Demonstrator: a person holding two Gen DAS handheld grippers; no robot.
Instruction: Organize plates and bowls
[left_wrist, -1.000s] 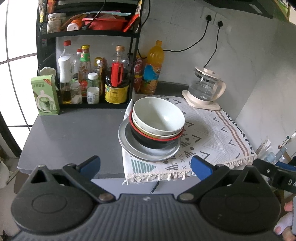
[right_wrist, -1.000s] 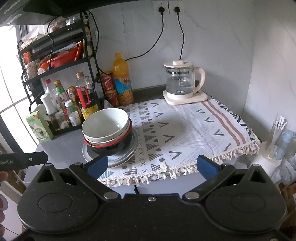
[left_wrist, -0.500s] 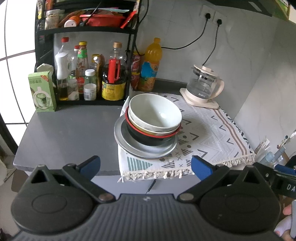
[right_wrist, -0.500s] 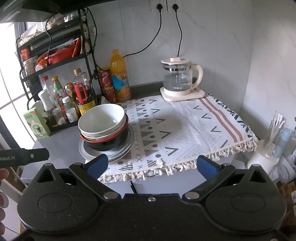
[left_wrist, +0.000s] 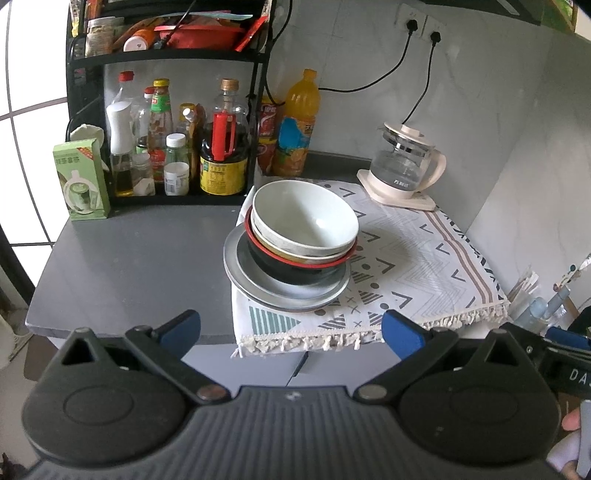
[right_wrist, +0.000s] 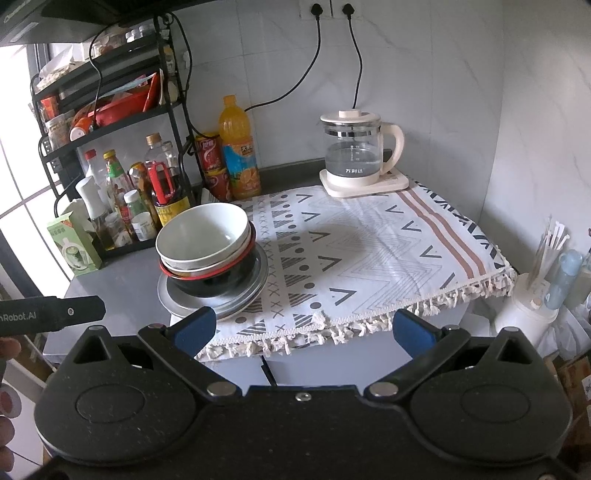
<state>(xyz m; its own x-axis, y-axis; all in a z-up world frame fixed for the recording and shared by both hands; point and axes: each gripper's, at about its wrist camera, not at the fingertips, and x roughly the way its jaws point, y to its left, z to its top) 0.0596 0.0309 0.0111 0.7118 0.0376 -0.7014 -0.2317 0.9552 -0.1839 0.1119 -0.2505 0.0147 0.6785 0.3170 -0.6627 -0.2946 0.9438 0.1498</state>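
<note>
Gaping empty, both tongs, left (left_wrist: 291, 326) and right (right_wrist: 303, 326), face stacked bowls (left_wrist: 304, 221); "nRobot.AI" reads on the left tongs' side

From where I stand, pale marble-look walls (right_wrist: 424, 74) meet in a corner at two o'clock. A grey desk (left_wrist: 140, 266) sits ahead, half covered by a patterned cloth (right_wrist: 369, 258). At ten o'clock a black rack (left_wrist: 166, 59) stands beside a bright window (left_wrist: 29, 110).
</note>
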